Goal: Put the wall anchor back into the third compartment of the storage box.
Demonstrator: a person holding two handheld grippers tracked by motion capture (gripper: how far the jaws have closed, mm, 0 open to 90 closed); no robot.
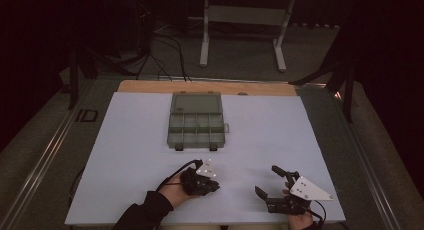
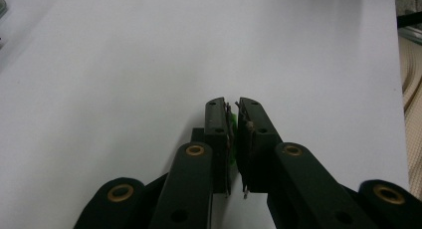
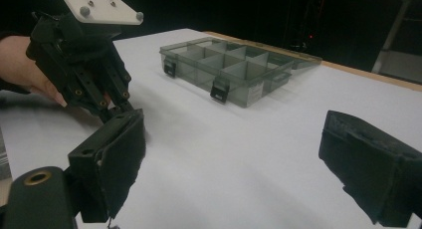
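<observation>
Room dim, surroundings near black; the white table (image 1: pixel 280 135) was the brightest surface, evenly lit from above, no glare. Soft shadows under the left tongs (image 2: pixel 234 119). Near jaws blurred in the right gripper view; grainy throughout

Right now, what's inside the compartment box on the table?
The compartment box lies open, its lid folded back. The compartments seen in the high view and the right gripper view look empty. The tinted walls hide some corners, so small items there cannot be ruled out.
</observation>
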